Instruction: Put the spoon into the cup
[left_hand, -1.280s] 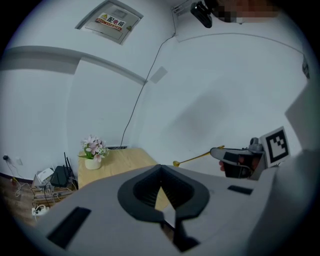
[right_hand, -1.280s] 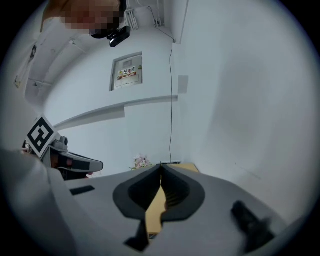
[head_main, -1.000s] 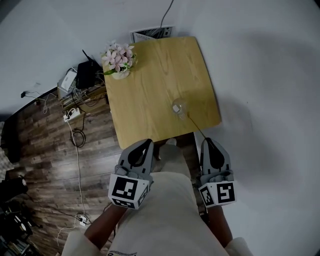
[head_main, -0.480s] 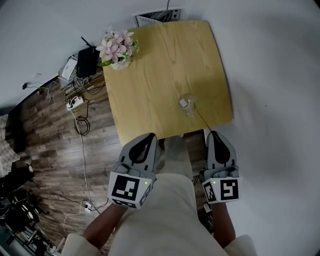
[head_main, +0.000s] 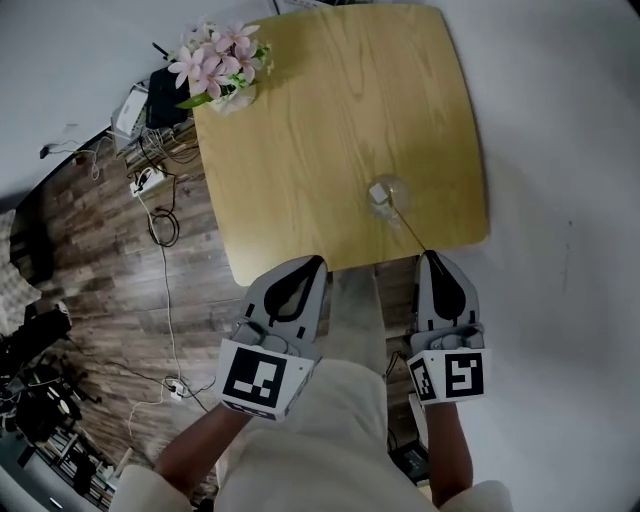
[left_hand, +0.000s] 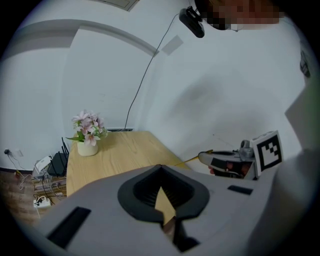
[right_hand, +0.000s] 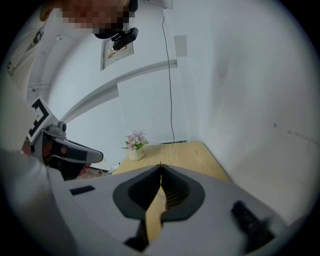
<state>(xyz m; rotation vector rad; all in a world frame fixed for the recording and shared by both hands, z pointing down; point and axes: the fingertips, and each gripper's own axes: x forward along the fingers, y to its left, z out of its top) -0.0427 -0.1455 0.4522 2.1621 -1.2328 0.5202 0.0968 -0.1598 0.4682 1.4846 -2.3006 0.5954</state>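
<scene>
Spoon (head_main: 410, 228): bowl end at the glass cup (head_main: 385, 195) mouth, handle slanting back from the cup to the right hand-held gripper (head_main: 434, 259), jaws clamped on its tip. Both have sunk lately. Left hand-held gripper (head_main: 317, 263) closed, empty. Release likely next.

Light wood-grain table (head_main: 330, 110), pink flowers (head_main: 213, 58), white pot (head_main: 234, 98), yellow spoon (head_main: 411, 229), dark brown plank floor (head_main: 95, 270).

Both forearms (head_main: 190, 455) reach forward side by side, ending just short of the table (head_main: 300, 150). The left gripper (head_main: 318, 262) points at the table's near edge, jaws together with nothing between them. The right gripper (head_main: 428, 255), tip at that same edge, is closed and seems to pinch the thin spoon (head_main: 408, 228) by its handle.
</scene>
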